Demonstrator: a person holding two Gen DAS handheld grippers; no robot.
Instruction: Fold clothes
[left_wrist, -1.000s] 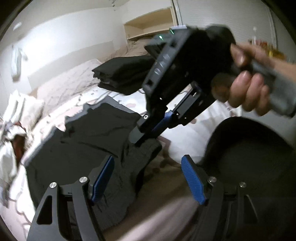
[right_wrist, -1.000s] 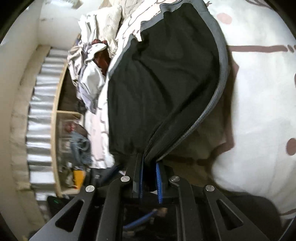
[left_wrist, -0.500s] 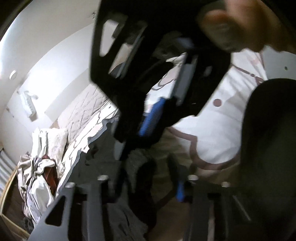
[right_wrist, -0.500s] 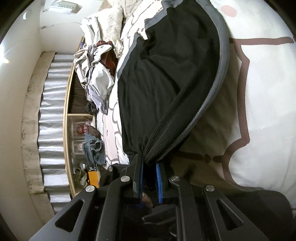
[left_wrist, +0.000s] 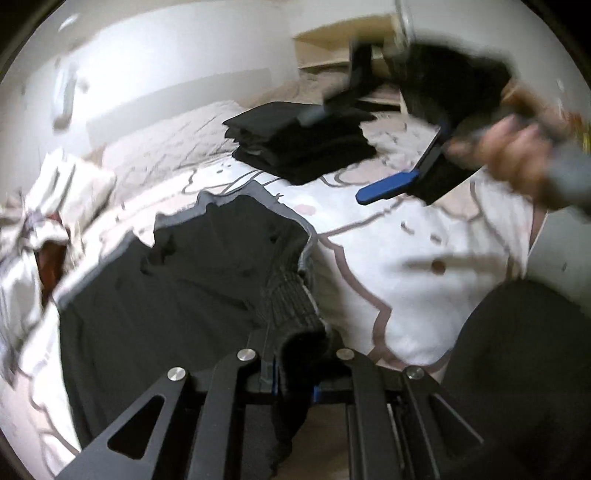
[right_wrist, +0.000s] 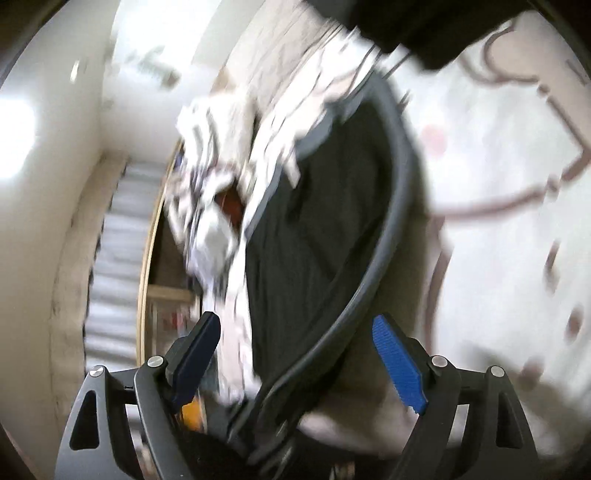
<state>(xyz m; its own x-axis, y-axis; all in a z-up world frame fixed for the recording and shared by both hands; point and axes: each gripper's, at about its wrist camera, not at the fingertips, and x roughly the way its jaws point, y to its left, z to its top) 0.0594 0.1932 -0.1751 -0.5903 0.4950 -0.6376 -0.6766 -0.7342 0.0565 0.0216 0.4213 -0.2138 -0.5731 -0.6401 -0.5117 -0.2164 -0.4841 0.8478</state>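
Two grippers over the patterned bedspread (left_wrist: 413, 291). Left gripper (left_wrist: 293, 376), jaws just closing, now clenched on the ribbed hem of the black garment (left_wrist: 177, 295), which spreads away from it across the bed. Right gripper (right_wrist: 306, 365), jaws just opening, stands released; the garment's grey-edged hem lies between its fingers, untouched. Folded black stack (left_wrist: 299, 147) well beyond. Rumpled white laundry (left_wrist: 33, 229) at left.
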